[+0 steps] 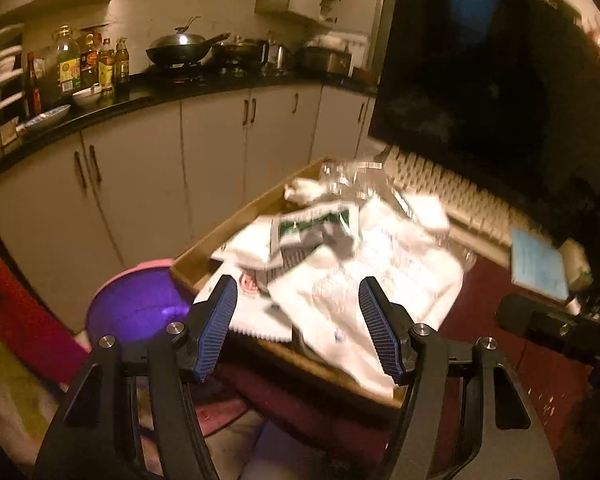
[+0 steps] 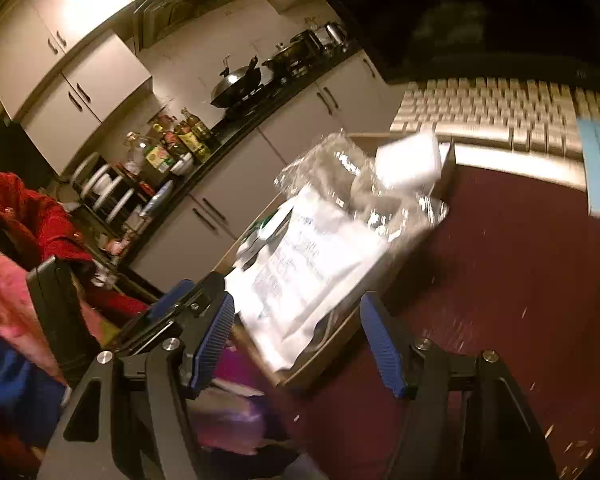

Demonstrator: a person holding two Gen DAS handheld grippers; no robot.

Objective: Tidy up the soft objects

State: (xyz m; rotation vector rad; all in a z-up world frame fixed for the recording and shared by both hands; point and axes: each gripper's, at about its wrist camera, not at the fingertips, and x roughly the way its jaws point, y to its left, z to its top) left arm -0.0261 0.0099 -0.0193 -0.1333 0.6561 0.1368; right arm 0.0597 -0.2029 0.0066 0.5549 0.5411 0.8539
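Behind a dim kitchen, our left gripper [image 1: 298, 330] and right gripper [image 2: 298, 344] gape empty near the heaped cardboard tray [image 1: 204, 256], so we risk slippery white packets [image 1: 384, 264] sliding off the edge.

White soft packets [image 1: 372, 264] lie heaped, overlapping and tilted, in a shallow wooden tray [image 1: 196, 258]; crinkled clear wrap [image 2: 340, 168] lies on the heap, with a green-printed packet [image 1: 312, 232] among them.
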